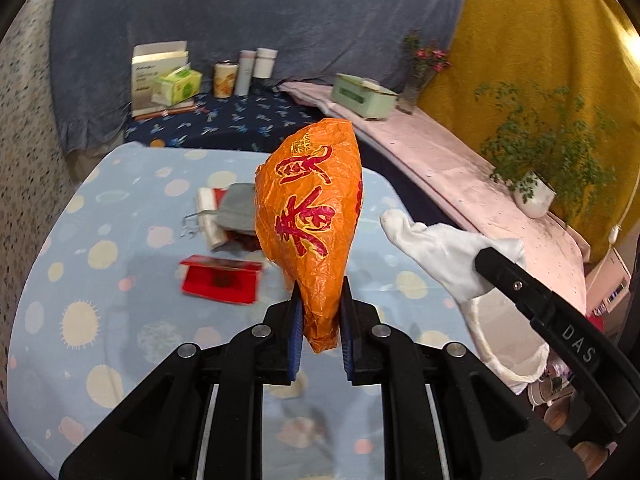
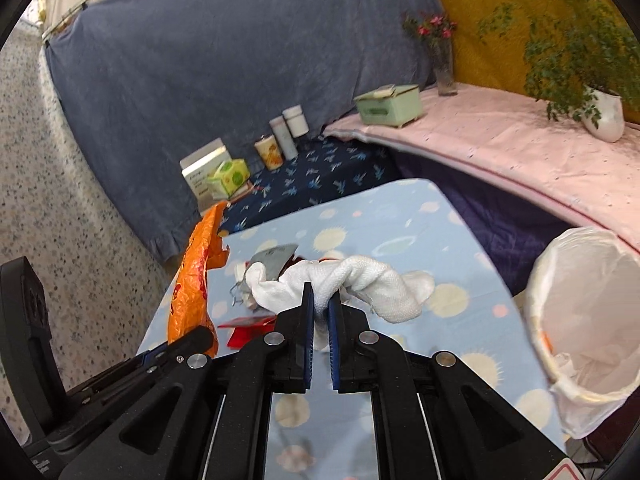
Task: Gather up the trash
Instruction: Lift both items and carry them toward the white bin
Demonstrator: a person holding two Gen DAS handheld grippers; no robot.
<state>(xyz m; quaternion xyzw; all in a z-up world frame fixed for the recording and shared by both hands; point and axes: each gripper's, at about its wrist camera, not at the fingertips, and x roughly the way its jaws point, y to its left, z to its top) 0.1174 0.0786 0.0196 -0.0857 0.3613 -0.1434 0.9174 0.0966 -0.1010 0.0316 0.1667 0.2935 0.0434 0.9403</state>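
Note:
My left gripper (image 1: 320,300) is shut on a crumpled orange wrapper (image 1: 310,216) with red characters, held up above the light blue table (image 1: 100,300). The same orange wrapper (image 2: 194,280) shows at the left of the right wrist view. My right gripper (image 2: 322,296) is shut on a white cloth (image 2: 360,280), lifted over the table (image 2: 460,340); that white cloth (image 1: 436,248) also appears at the right of the left wrist view. A bin lined with a white bag (image 2: 588,320) stands beside the table's right edge. On the table lie a red packet (image 1: 220,280), a grey pouch (image 1: 238,210) and a white bag (image 1: 208,216).
A dark blue surface (image 1: 240,120) behind the table carries a box (image 1: 156,76), a green tissue pack (image 1: 178,86) and several containers (image 1: 248,70). A pink-covered shelf (image 2: 500,148) holds a green case (image 2: 388,106), a flower vase (image 2: 442,64) and a potted plant (image 2: 600,112).

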